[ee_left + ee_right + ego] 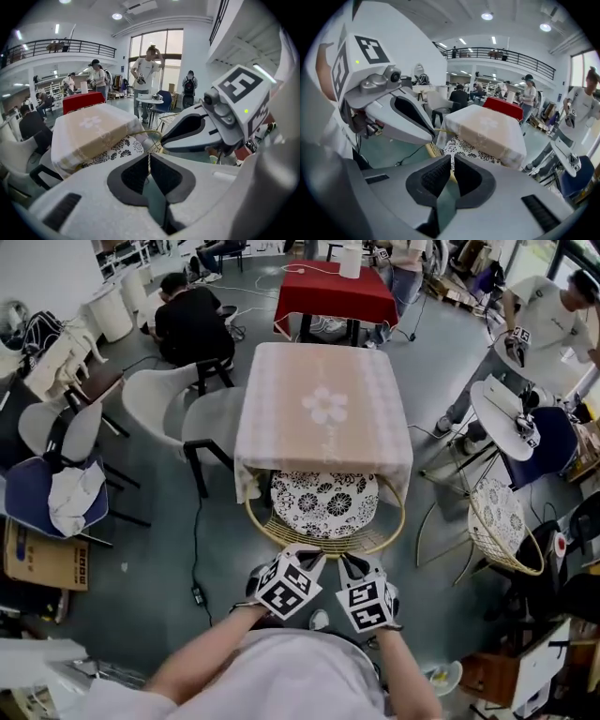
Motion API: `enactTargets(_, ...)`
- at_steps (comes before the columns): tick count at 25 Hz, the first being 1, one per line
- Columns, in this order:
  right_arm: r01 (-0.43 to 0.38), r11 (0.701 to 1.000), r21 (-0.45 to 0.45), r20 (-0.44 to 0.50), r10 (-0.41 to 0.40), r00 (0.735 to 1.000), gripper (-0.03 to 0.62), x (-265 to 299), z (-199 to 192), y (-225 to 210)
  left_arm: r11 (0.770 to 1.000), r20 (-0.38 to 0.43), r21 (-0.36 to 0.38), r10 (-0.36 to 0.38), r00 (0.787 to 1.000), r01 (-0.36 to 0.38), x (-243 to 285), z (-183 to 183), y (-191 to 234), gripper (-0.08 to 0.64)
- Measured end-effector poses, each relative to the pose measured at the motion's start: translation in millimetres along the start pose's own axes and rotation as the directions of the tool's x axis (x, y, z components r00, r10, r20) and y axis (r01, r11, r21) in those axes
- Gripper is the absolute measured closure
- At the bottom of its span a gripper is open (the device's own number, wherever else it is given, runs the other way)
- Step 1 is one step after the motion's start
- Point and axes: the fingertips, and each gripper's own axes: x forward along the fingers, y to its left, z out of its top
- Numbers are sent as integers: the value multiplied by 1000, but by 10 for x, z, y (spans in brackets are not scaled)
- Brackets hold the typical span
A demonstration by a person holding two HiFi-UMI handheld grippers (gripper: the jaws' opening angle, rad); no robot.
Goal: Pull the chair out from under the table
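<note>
Rattan-rimmed, the one chair (281, 532) sits just ahead of both jaw pairs, its seat tucked under the single table (323, 409). The left gripper (149, 164) and right gripper (452, 168) are side by side, each with its jaws pressed together on nothing. Bare grey floor (169, 559) opens outside the left jaws. A second wicker chair (502, 521) stands well beyond the right jaws.

Each gripper had a pale grey moulded shell. On the left gripper (149, 165), black ribbed pads (135, 174) lined the jaws inside a dark, rounded surround, and the right gripper (452, 171) was built the same. Behind the jaws of each sat a white cube (284, 589) printed with black square markers. A small green light (245, 111) glowed just below one marker face. The person wore a pale shirt (281, 667).
</note>
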Motion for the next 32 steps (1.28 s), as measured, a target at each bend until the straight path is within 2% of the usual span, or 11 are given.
enactTargets(3,-71,992,-103,-16,69,997,588,53,-85,5,999,-48,52,12,999,-9,97,-71,-66,551)
enactTargets(6,-133,973,-191,-52,125,991,588,96,-229,42,996,-92,92,18,996,-9,187,-144,-115,511)
enactTargets(10,-177,936,-304,-89,157,984,588,129,-383,21,985,-171,174,40,985,-10,306,-255,-133,463)
enactTargets(13,-211,898,-385,-123,177,976,588,170,-502,14,973,-237,231,48,970,8,399,-378,-151,433)
enactTargets(18,-244,834,-495,-147,196,970,573,256,-616,44,954,-326,298,84,941,18,551,-559,-122,413)
enactTargets(20,-261,809,-527,-167,203,965,488,287,-669,43,945,-351,325,97,931,24,603,-604,-121,408)
enactTargets(21,-265,795,-545,-174,202,964,479,307,-689,34,940,-357,341,108,928,22,621,-609,-108,405)
enactTargets(27,-260,724,-639,-206,164,965,479,468,-761,-47,903,-416,428,167,894,30,702,-704,25,405)
enactTargets(30,-274,685,-675,-235,152,960,479,565,-816,-41,887,-428,460,186,885,36,749,-735,74,405)
enactTargets(32,-278,671,-688,-249,142,958,479,632,-857,-55,878,-436,477,200,877,38,790,-762,109,405)
